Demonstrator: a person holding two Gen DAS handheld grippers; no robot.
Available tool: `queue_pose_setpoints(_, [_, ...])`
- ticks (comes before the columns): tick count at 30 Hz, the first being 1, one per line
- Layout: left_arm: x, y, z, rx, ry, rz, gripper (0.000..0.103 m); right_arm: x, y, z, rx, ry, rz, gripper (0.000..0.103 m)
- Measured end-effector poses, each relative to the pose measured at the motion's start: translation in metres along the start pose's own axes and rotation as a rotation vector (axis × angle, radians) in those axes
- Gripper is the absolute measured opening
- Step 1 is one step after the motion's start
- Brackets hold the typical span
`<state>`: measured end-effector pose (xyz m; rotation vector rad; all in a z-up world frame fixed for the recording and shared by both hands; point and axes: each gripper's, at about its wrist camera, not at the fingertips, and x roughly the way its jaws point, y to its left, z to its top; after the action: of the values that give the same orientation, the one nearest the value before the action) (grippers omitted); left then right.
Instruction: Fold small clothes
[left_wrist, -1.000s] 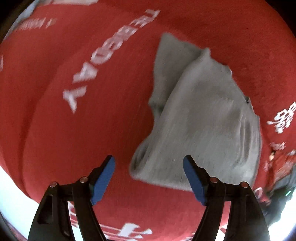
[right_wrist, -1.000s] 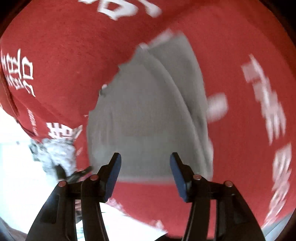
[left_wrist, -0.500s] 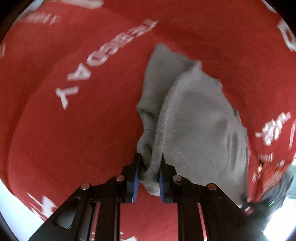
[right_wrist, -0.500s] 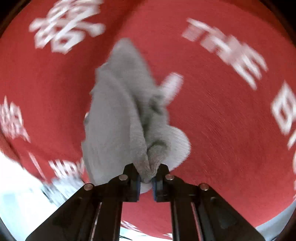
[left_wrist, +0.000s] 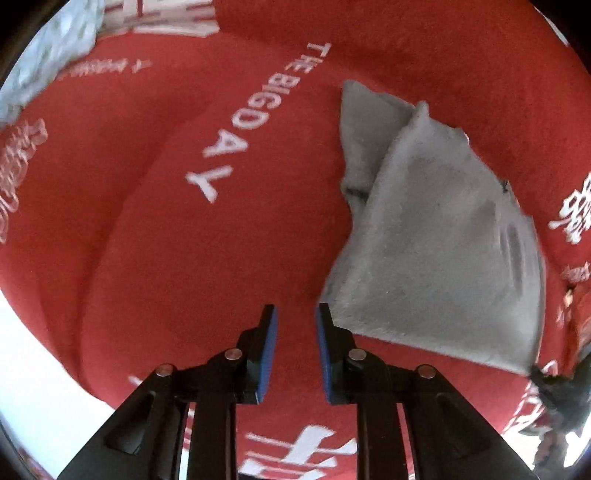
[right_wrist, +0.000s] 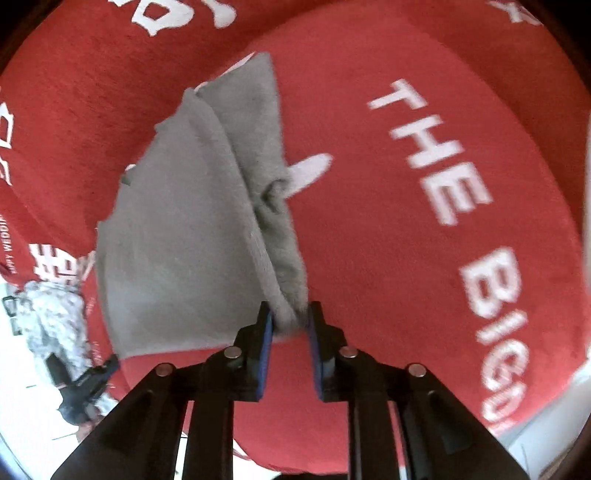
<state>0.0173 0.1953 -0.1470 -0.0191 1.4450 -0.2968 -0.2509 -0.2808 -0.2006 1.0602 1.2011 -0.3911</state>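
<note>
A small grey fleecy cloth (left_wrist: 443, 229) lies partly folded on a red spread, one flap doubled over along its left side. My left gripper (left_wrist: 295, 314) hovers just left of the cloth's near corner. Its jaws are opening with a narrow gap, and nothing is between them. In the right wrist view the same grey cloth (right_wrist: 184, 229) runs up from my right gripper (right_wrist: 290, 314). The blue pads pinch a bunched corner of it while the jaws are opening. That pinched corner shows at the far right of the left wrist view.
The red spread (left_wrist: 166, 258) carries white lettering, "THE BIG DAY" (right_wrist: 461, 206), and rises in soft folds. A pale mottled fabric (left_wrist: 51, 51) lies at its far left corner. White floor (left_wrist: 33, 350) shows past the near edge. A mottled sleeve (right_wrist: 55, 306) sits left of the cloth.
Both grippers closed on corners of the grey cloth. The left one has since let go and moved left and up, off the cloth. The right one still has its corner, jaws a little wider.
</note>
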Motion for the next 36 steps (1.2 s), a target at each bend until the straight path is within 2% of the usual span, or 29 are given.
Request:
queue_pose_setpoints(3, [-0.016,-0.013,0.017,0.053,-0.054,-0.035,0.022,-0.04,-0.001,0.011,-0.03,-0.107,-0.063,0.023])
queue_pose_setpoints(6, [-0.011,-0.051,0.051,0.139,-0.1,-0.06,0.022,-0.048,0.018,0.037,-0.102,-0.139,-0.022,0.023])
queue_pose_setpoints(11, [0.02,-0.093,0.096,0.185,-0.122,-0.073,0.022,-0.018,0.064,0.086,-0.227,-0.114,0.019,0.023])
queue_pose_setpoints(13, [0.036,-0.102,0.108,0.171,-0.12,-0.046,0.022,-0.003,0.074,0.1,-0.251,-0.097,0.031,0.023])
queue_pose_setpoints(16, [0.056,-0.098,0.117,0.128,-0.102,0.008,0.022,0.018,0.078,0.112,-0.259,-0.07,0.041,0.023])
queue_pose_setpoints(17, [0.061,-0.094,0.12,0.112,-0.094,0.004,0.022,0.03,0.076,0.117,-0.25,-0.049,0.037,0.023])
queue_pose_setpoints(18, [0.062,-0.091,0.12,0.106,-0.098,-0.01,0.022,0.035,0.072,0.12,-0.242,-0.039,0.034,0.022])
queue_pose_setpoints(19, [0.06,-0.087,0.121,0.103,-0.102,-0.023,0.022,0.039,0.068,0.123,-0.232,-0.033,0.036,0.014])
queue_pose_setpoints(20, [0.059,-0.087,0.121,0.109,-0.096,-0.019,0.022,0.039,0.062,0.127,-0.215,-0.04,0.057,0.011])
queue_pose_setpoints(22, [0.052,-0.086,0.118,0.116,-0.098,0.027,0.022,0.033,0.054,0.131,-0.198,-0.058,0.056,0.004])
queue_pose_setpoints(23, [0.049,-0.086,0.117,0.117,-0.095,0.09,0.022,0.03,0.049,0.133,-0.188,-0.066,0.049,0.004])
queue_pose_setpoints(24, [0.045,-0.084,0.113,0.116,-0.084,0.117,0.022,0.028,0.045,0.134,-0.174,-0.07,0.036,0.004])
queue_pose_setpoints(26, [0.037,-0.081,0.106,0.098,-0.063,0.102,0.022,0.021,0.028,0.136,-0.118,-0.074,-0.003,0.005])
queue_pose_setpoints(29, [0.024,-0.086,0.094,0.12,-0.049,0.126,0.022,0.01,0.013,0.135,-0.054,-0.067,0.047,0.009])
queue_pose_setpoints(33, [0.01,-0.103,0.074,0.175,-0.043,0.136,0.022,-0.005,0.011,0.122,-0.068,-0.061,0.066,0.011])
queue_pose_setpoints(35, [0.009,-0.112,0.069,0.183,-0.024,0.135,0.054,-0.01,0.009,0.115,-0.06,-0.05,0.084,0.011])
queue_pose_setpoints(36, [0.006,-0.115,0.065,0.172,-0.031,0.146,0.087,-0.011,0.008,0.111,-0.054,-0.043,0.09,0.011])
